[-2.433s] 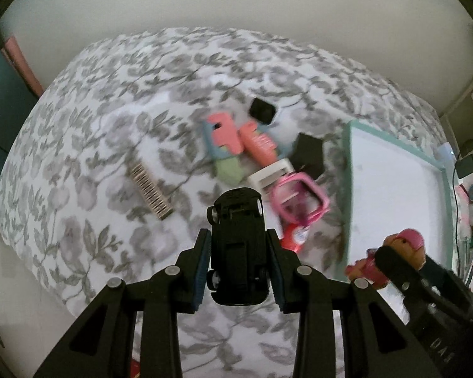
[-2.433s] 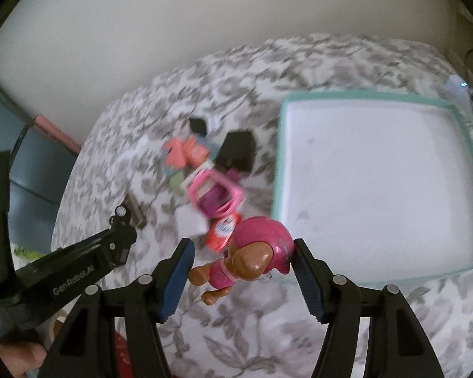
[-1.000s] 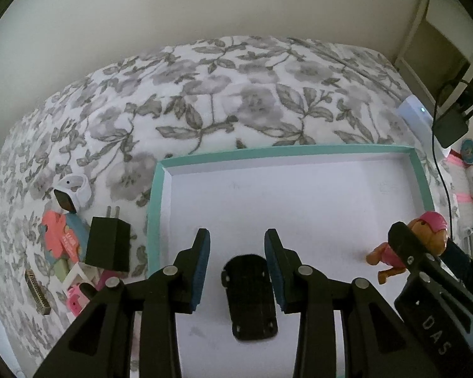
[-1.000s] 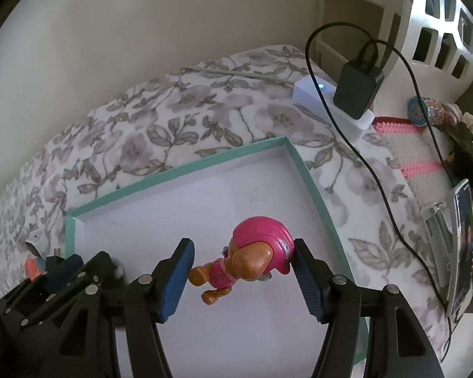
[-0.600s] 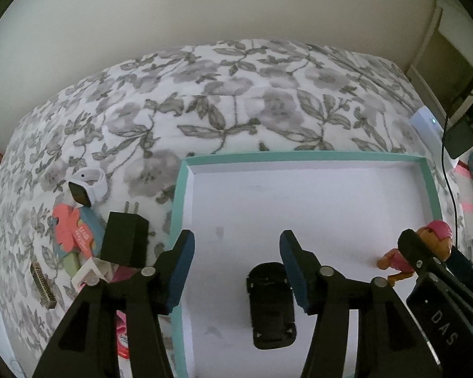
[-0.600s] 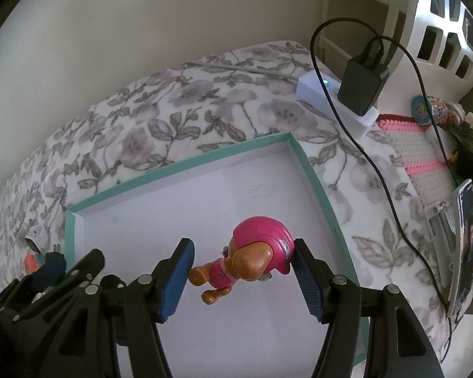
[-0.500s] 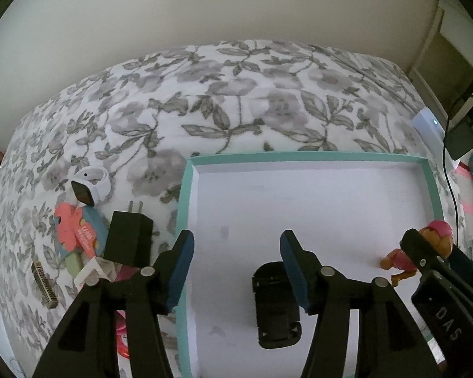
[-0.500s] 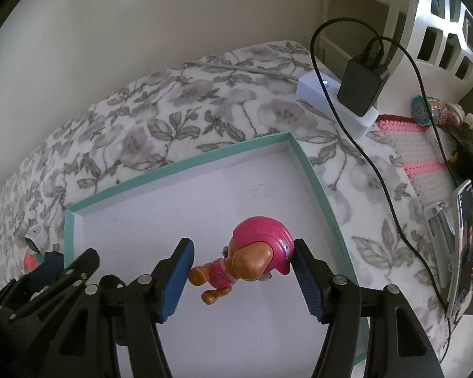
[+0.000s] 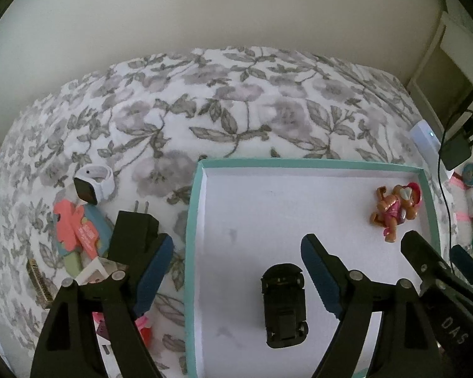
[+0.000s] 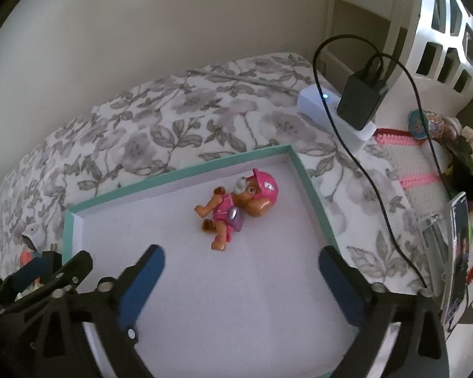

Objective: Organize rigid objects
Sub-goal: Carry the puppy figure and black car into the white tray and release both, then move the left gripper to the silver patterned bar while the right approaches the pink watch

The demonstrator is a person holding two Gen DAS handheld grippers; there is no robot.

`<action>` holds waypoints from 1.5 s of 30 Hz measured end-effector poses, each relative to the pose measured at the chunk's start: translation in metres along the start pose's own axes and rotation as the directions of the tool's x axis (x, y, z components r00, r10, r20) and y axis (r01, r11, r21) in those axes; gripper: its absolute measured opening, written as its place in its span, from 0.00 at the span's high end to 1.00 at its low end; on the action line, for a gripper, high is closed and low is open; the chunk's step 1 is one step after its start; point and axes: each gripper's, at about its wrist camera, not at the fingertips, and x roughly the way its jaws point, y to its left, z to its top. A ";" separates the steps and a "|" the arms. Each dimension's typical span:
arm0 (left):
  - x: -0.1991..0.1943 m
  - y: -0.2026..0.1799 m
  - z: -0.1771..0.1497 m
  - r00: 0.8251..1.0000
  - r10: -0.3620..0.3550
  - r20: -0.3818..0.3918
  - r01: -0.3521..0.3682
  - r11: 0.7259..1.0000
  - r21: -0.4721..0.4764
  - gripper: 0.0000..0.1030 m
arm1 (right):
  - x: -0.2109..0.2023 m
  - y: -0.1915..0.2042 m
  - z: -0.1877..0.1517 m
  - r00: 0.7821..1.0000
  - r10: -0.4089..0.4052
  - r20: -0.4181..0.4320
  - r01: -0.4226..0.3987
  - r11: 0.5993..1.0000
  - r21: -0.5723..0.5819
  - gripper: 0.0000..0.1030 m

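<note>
A teal-rimmed white tray [image 9: 195, 220] [image 10: 179, 171] lies on the flowered bedspread. A black toy car [image 9: 283, 305] rests on the tray floor, between and below my left gripper's [image 9: 236, 249] spread fingers, touching neither; the jaws are still opening. A pink-helmeted toy dog [image 9: 397, 208] [image 10: 239, 203] lies on its side near the tray's far right corner. My right gripper [image 10: 239, 261] hangs above the tray just short of the dog, its jaws opening wide with nothing between them.
Left of the tray lie a black plug adapter [image 9: 132, 233], a white smartwatch [image 9: 93, 184], pink and green flat pieces [image 9: 78, 226] and a small comb-like strip [image 9: 39, 278]. A charger with a cable [image 10: 359, 100] and a phone [image 10: 457, 252] sit to the right.
Both grippers let go. The left jaws spread and drew back from the car lying in the tray. The right jaws sprang wide and the toy dog dropped onto the tray floor.
</note>
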 end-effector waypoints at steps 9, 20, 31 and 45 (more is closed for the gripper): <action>-0.008 0.014 0.002 0.996 0.018 0.091 -0.014 0.999 -0.045 0.01 | -0.007 0.002 0.001 0.999 -0.010 0.054 0.011 1.000 -0.014 0.00; -0.051 0.052 0.001 0.968 -0.013 0.251 0.051 0.988 -0.147 0.01 | -0.032 0.015 0.001 0.985 0.100 0.142 -0.097 0.995 -0.025 0.00; -0.093 0.128 -0.017 0.941 0.028 0.338 0.084 0.946 -0.314 0.01 | -0.063 0.039 -0.004 0.934 0.258 0.246 -0.252 0.966 -0.055 0.00; -0.118 0.248 -0.064 0.918 0.130 0.374 0.099 0.839 -0.535 0.01 | -0.063 0.119 -0.030 0.930 0.342 0.134 -0.304 0.922 -0.241 0.00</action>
